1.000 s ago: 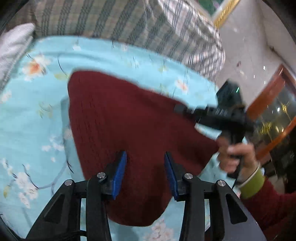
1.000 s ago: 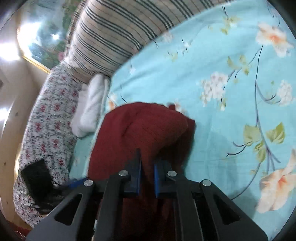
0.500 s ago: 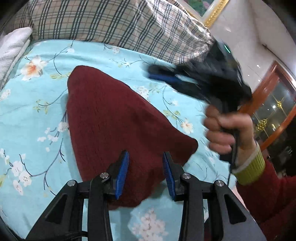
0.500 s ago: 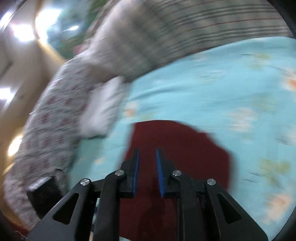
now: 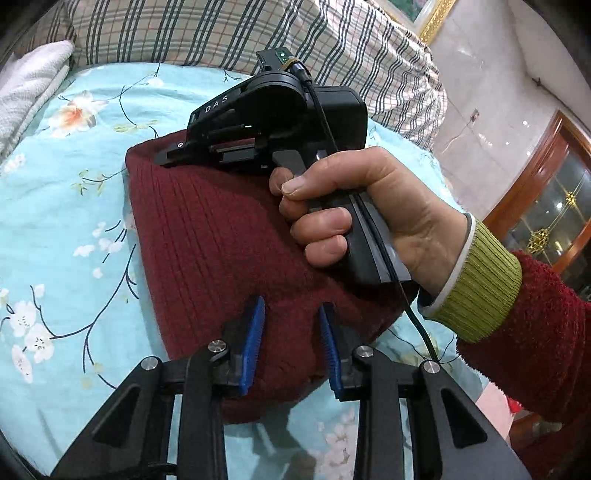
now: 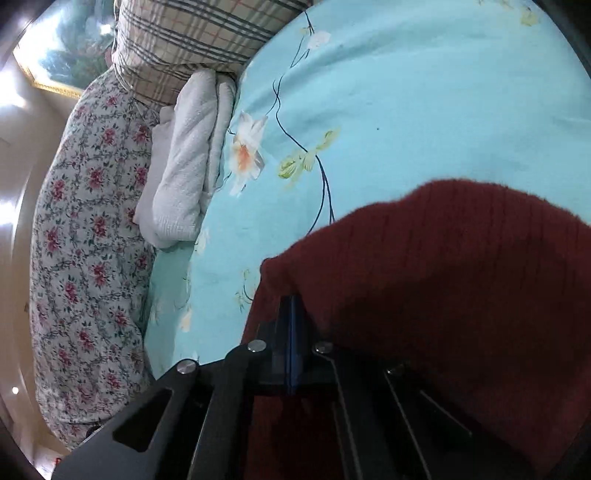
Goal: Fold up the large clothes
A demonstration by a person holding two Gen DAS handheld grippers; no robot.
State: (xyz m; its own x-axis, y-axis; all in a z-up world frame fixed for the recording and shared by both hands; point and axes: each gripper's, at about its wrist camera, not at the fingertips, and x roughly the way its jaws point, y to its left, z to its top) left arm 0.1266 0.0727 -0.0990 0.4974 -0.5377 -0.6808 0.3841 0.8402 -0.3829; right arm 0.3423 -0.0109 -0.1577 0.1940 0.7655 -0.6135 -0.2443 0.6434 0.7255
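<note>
Nearest the left wrist camera, the left claw (image 5: pixel 291 339) has just been narrowing, its blue pads (image 5: pixel 252 343) apart and bracketing the near edge of a dark red ribbed knit garment (image 5: pixel 221 240); whether the pads press the knit cannot be told. The garment lies folded on a bed spread with a turquoise floral sheet (image 5: pixel 55 221).

Just beyond, the person's right hand (image 5: pixel 369 206), in a green cuff (image 5: pixel 480 284) and red fleece sleeve (image 5: pixel 535 332), grips the handle of the right claw (image 5: pixel 166 157), whose tip rests at the garment's far corner.

From the right wrist camera, the right claw (image 6: pixel 293 314) has its pads pressed together, and a fold of the red garment (image 6: pixel 461 277) drapes over its right side; what, if anything, sits between the pads cannot be made out.

Farther back, a folded white towel (image 6: pixel 184 166) lies at the sheet's edge, touching a floral quilt (image 6: pixel 85 240). A plaid pillow (image 5: pixel 240 33) stands at the head of the bed.
</note>
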